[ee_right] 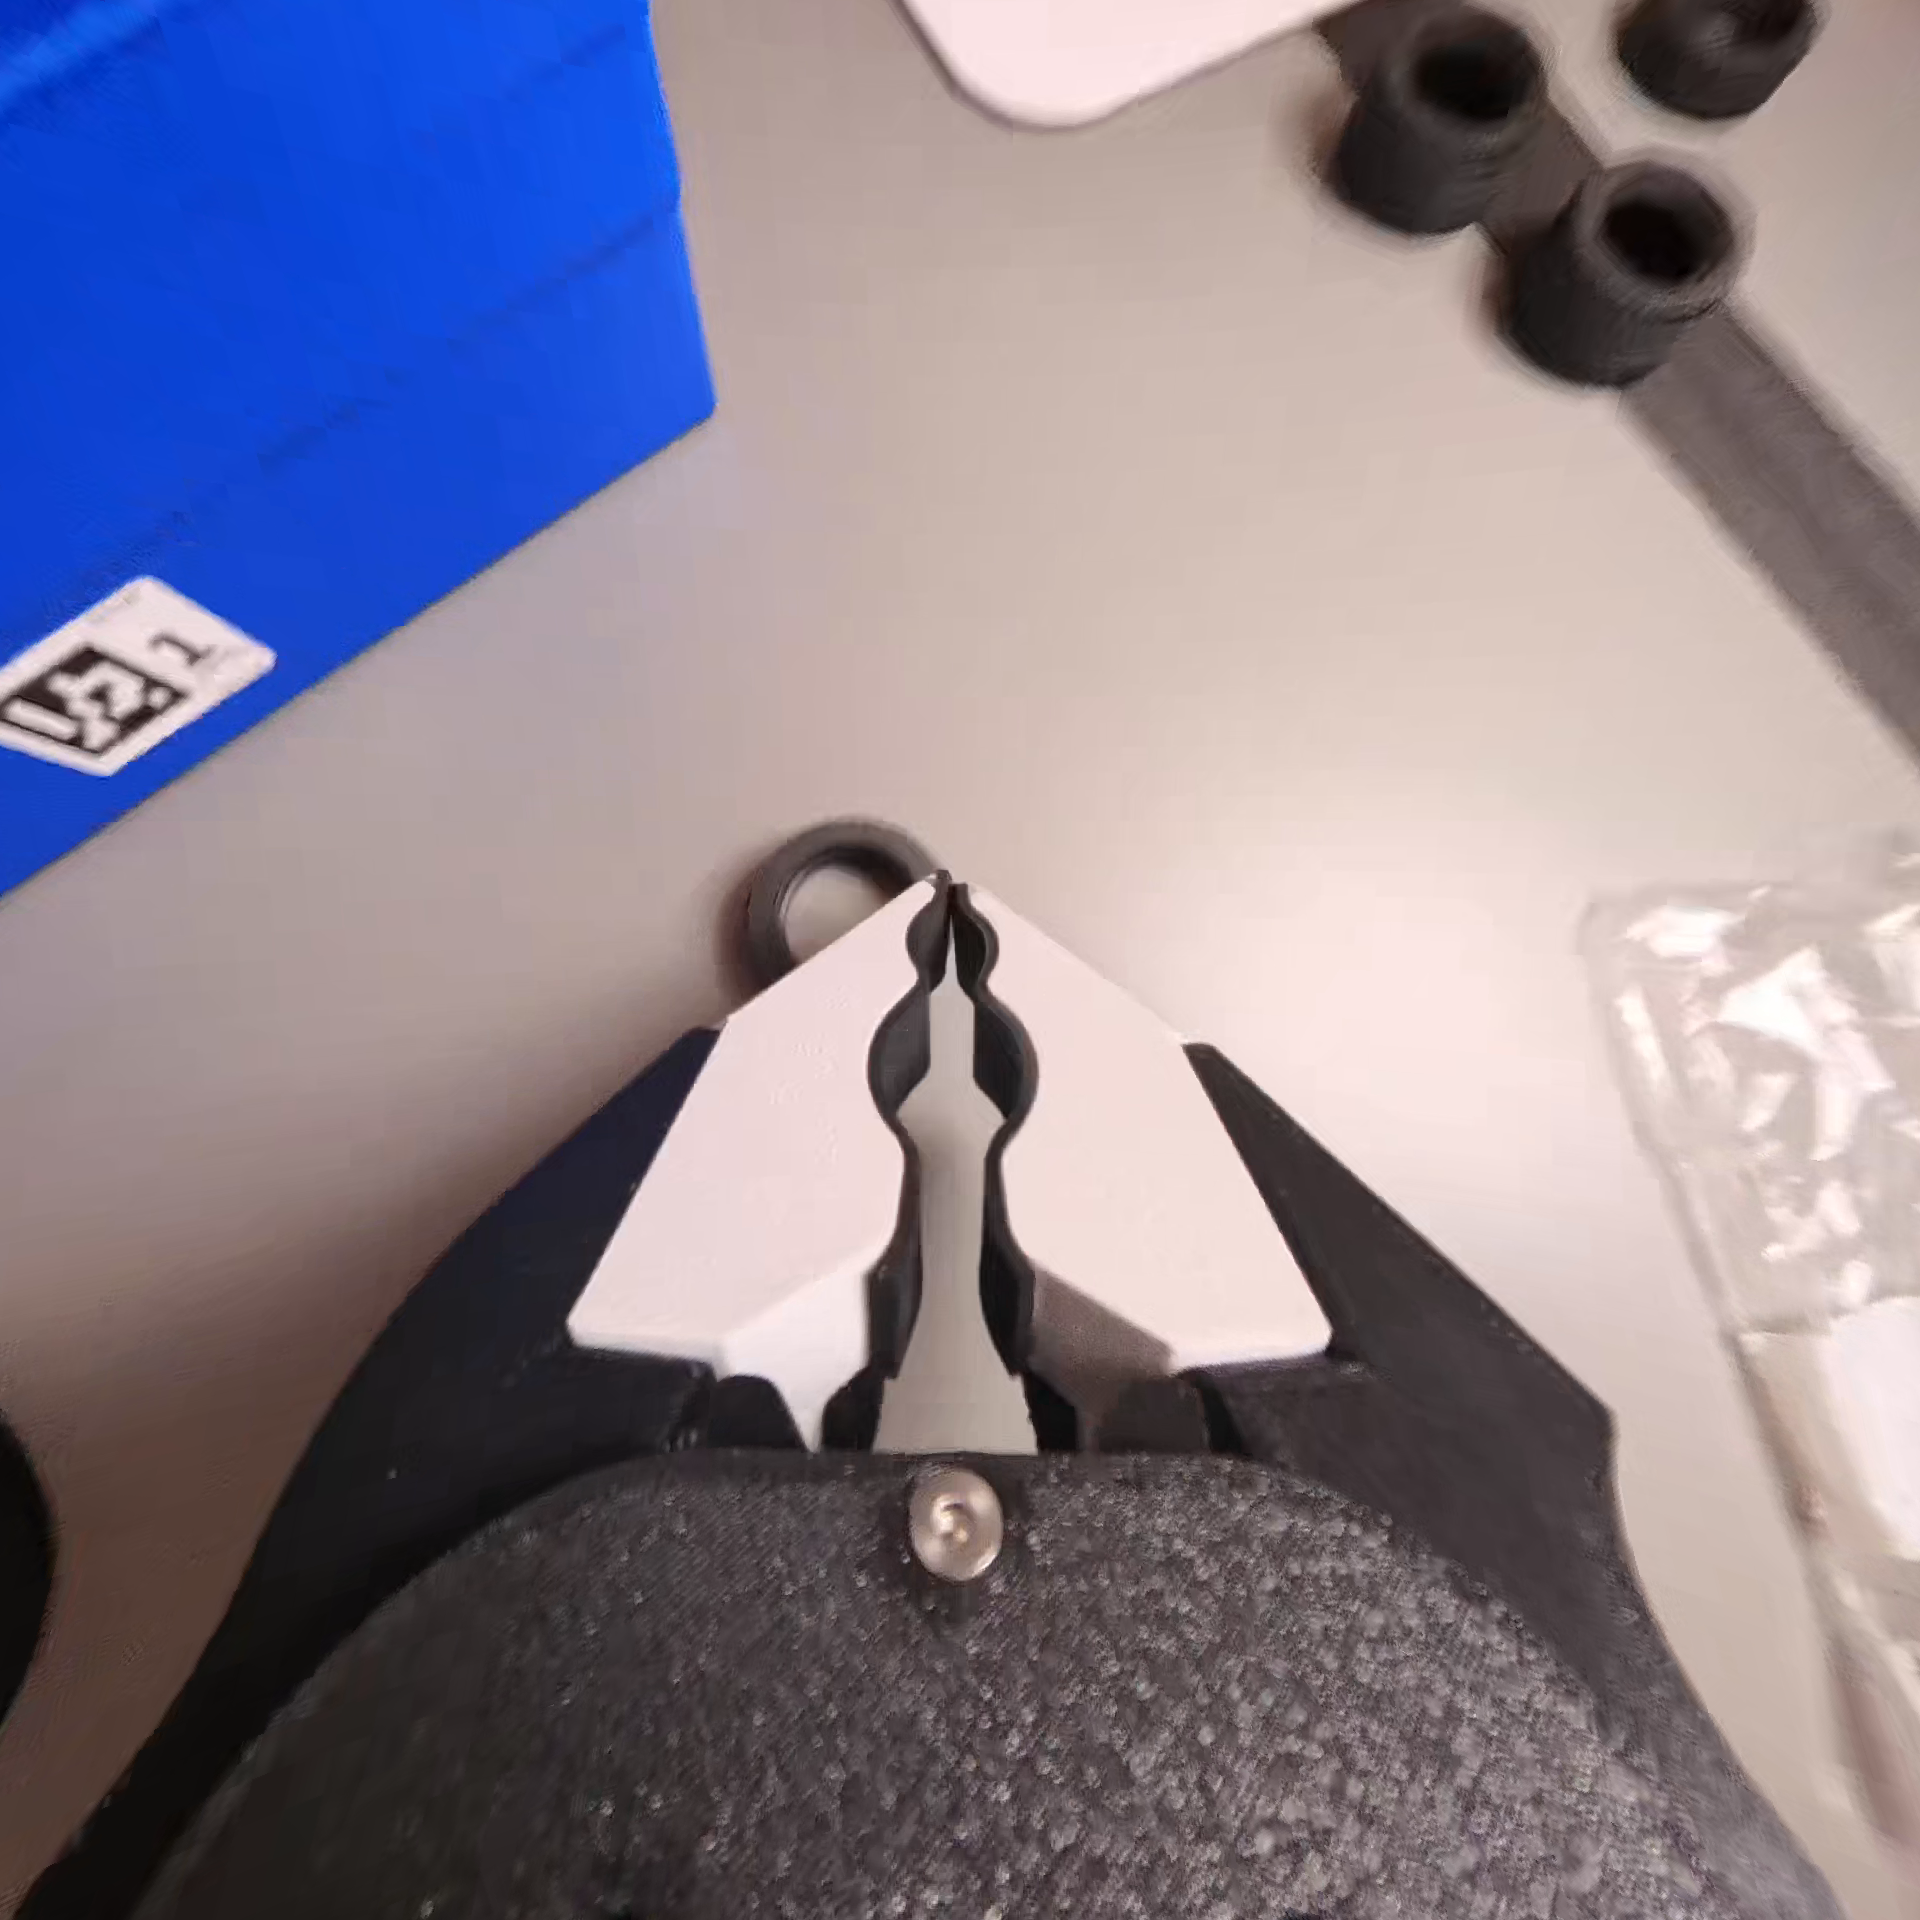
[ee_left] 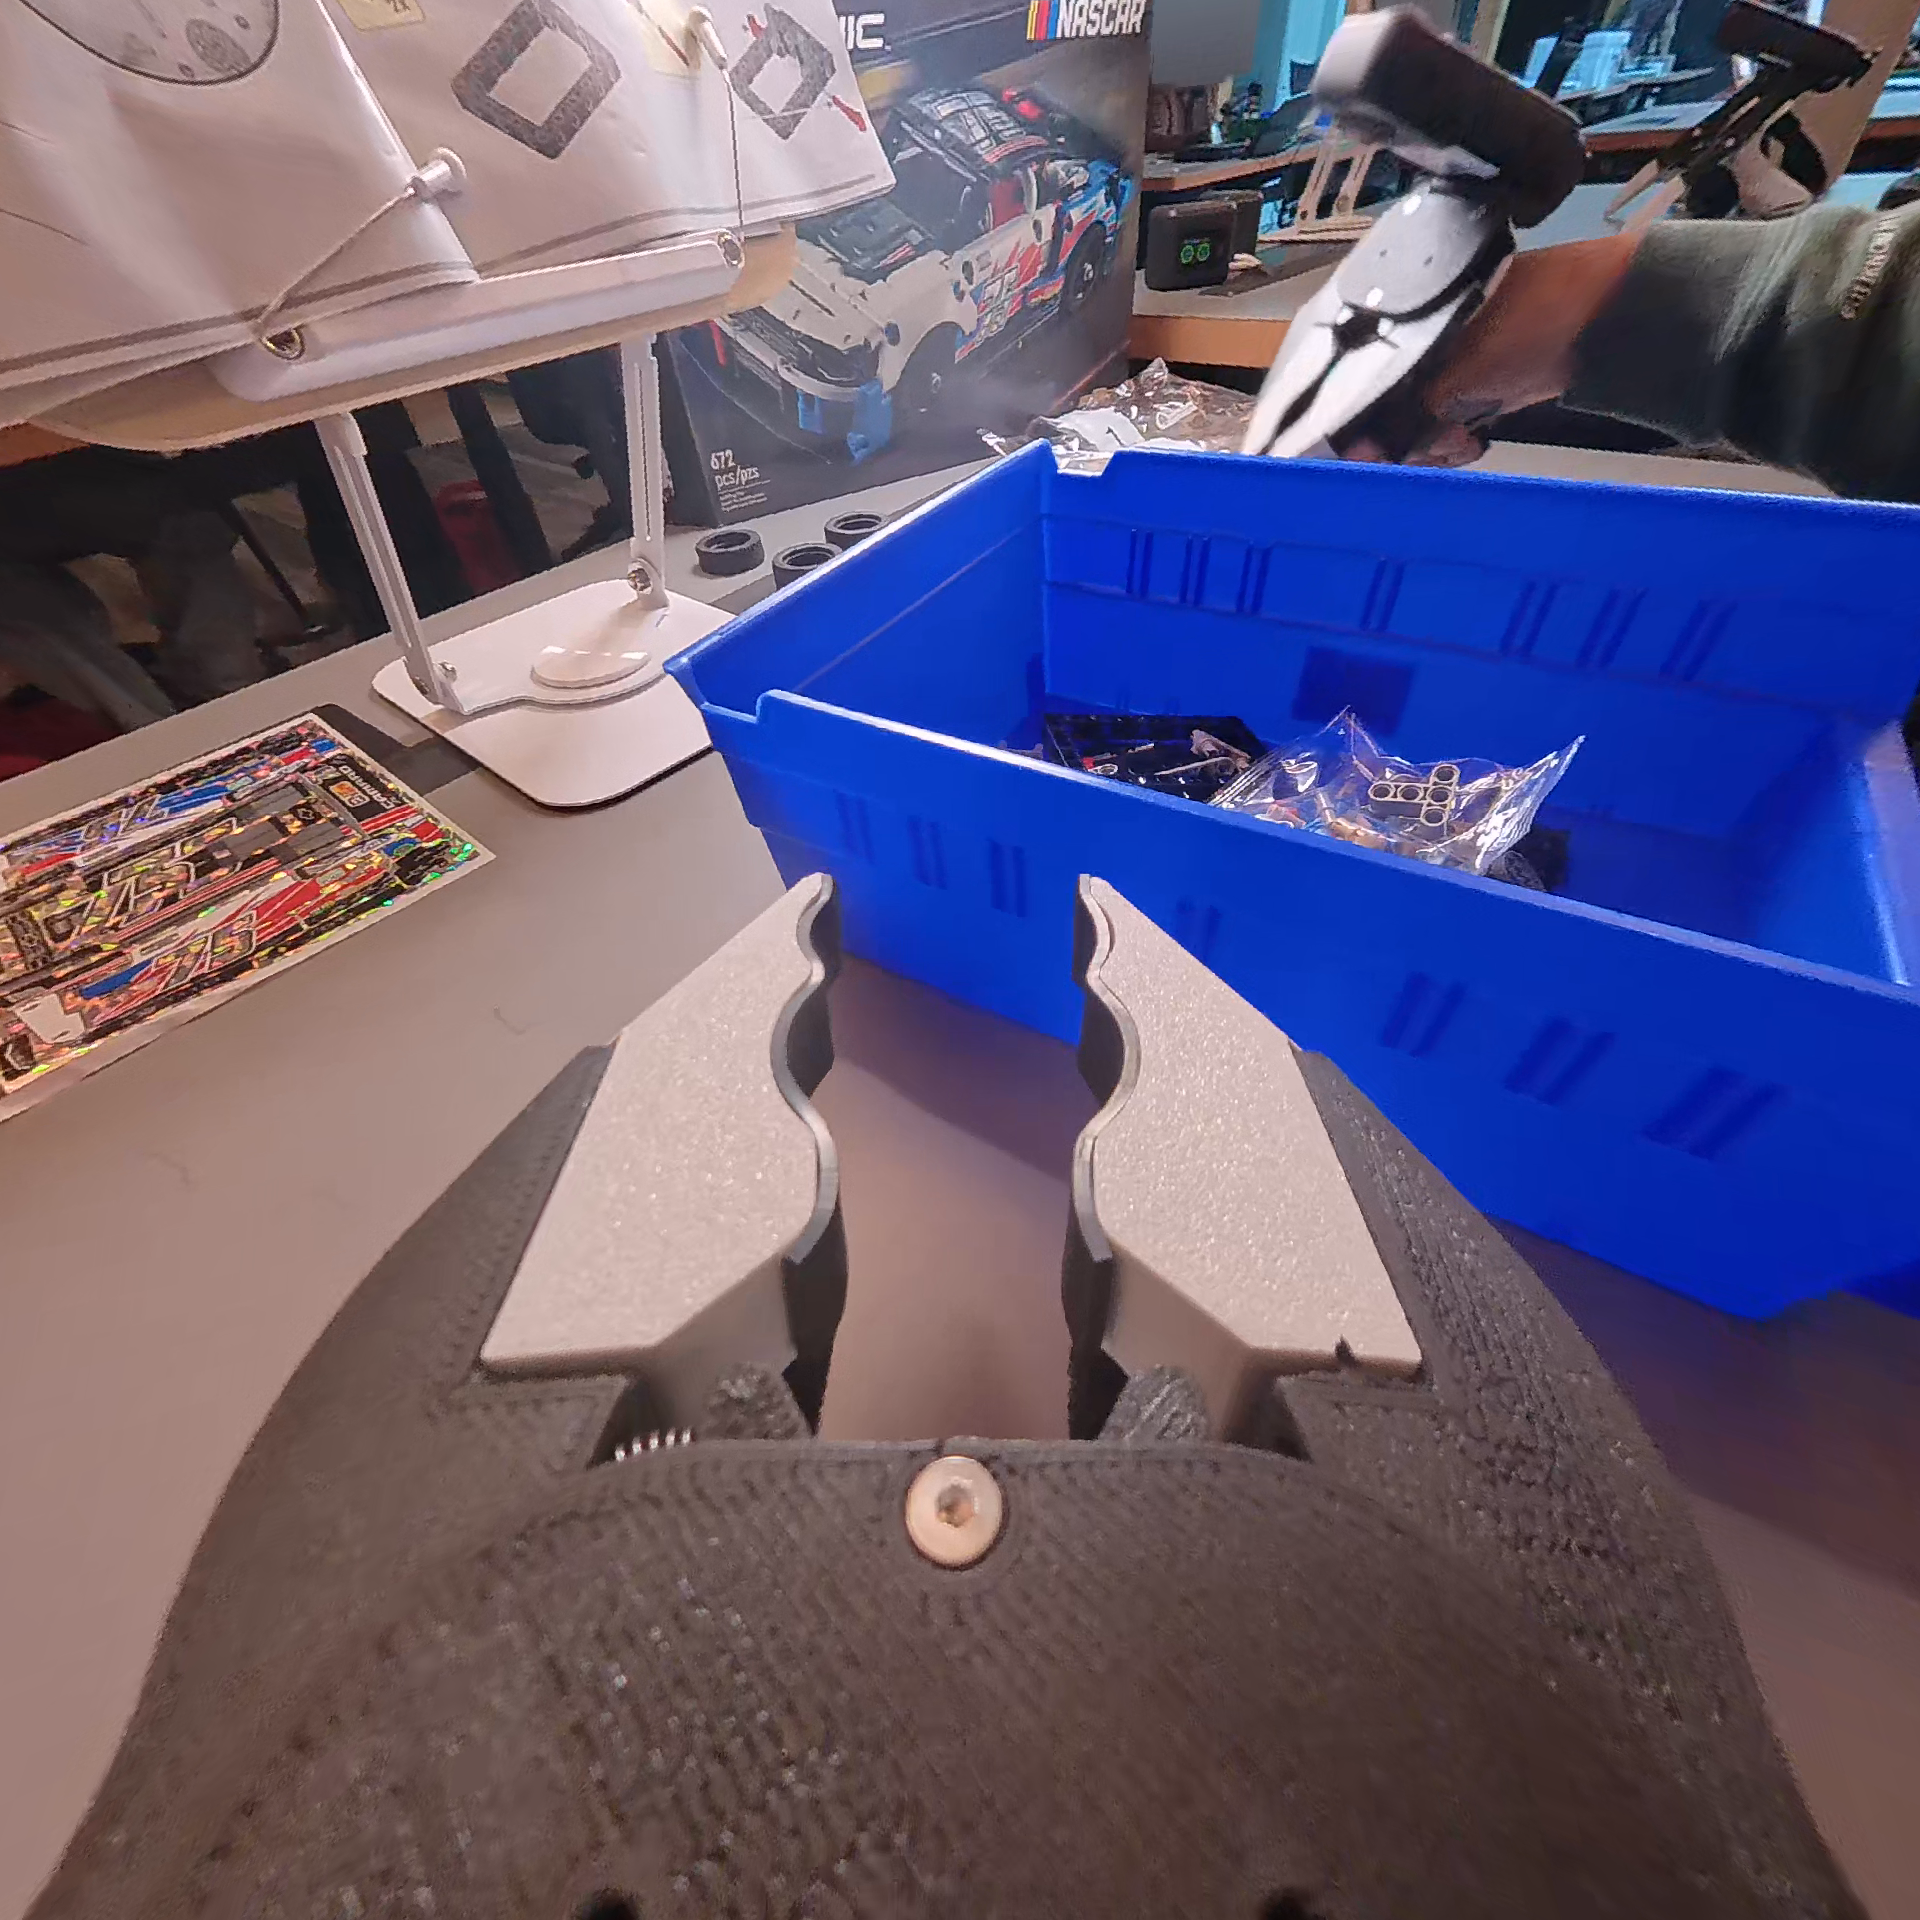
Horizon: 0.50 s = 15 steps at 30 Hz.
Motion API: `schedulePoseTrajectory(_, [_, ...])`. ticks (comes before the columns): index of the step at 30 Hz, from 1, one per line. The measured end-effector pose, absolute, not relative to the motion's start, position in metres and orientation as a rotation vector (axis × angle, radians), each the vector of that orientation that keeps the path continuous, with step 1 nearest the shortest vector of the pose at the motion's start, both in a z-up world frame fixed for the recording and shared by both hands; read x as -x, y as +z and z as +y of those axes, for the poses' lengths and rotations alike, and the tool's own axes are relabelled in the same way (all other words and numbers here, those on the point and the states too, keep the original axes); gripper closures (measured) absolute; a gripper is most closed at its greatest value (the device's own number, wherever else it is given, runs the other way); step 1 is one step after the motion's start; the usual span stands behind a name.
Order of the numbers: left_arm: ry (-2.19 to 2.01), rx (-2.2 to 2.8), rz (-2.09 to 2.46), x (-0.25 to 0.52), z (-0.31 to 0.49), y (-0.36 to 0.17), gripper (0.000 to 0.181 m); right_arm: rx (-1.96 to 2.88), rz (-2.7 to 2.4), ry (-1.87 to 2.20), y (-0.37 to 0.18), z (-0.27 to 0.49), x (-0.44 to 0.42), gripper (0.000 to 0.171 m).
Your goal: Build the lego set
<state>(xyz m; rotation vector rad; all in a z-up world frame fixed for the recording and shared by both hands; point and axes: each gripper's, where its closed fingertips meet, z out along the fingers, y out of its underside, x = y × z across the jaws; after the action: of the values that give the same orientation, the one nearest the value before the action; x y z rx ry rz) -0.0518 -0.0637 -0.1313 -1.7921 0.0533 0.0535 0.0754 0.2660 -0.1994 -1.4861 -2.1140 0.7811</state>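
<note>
My left gripper is open and empty, low over the grey table, just in front of the near wall of a blue bin. In the bin lie a clear bag of small parts and black parts. My right gripper is shut, tips together, with nothing showing between them. A black tyre lies flat on the table beside its tips, partly hidden by the left finger. The right gripper also shows in the left wrist view, blurred, above the bin's far edge.
A white stand holds an open booklet at the left. A sticker sheet lies on the table. The set's box stands behind. More black tyres and a clear bag lie near the right gripper.
</note>
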Motion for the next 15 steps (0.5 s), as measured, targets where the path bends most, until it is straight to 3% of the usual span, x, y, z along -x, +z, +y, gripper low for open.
schedulePoseTrajectory(3, [0.057, 1.794, 0.039, 0.054, -0.063, -0.133, 0.139, 1.519, -1.974, 0.921, -0.174, 0.284, -0.037, 0.171])
schedulePoseTrajectory(6, [0.069, 1.803, 0.030, 0.057, -0.063, -0.135, 0.139, 1.549, -2.054, 0.847, -0.181, 0.298, -0.021, 0.138])
schedulePoseTrajectory(11, [0.096, 1.804, 0.020, 0.062, -0.066, -0.135, 0.140, 1.502, -2.345, 0.823, -0.195, 0.254, -0.059, 0.091])
schedulePoseTrajectory(13, [0.071, 1.800, 0.011, 0.062, -0.065, -0.134, 0.139, 1.525, -2.385, 0.726, -0.212, 0.248, -0.076, 0.094])
schedulePoseTrajectory(15, [0.050, 1.805, 0.013, 0.060, -0.063, -0.137, 0.139, 1.520, -2.378, 0.645, -0.225, 0.252, -0.080, 0.112])
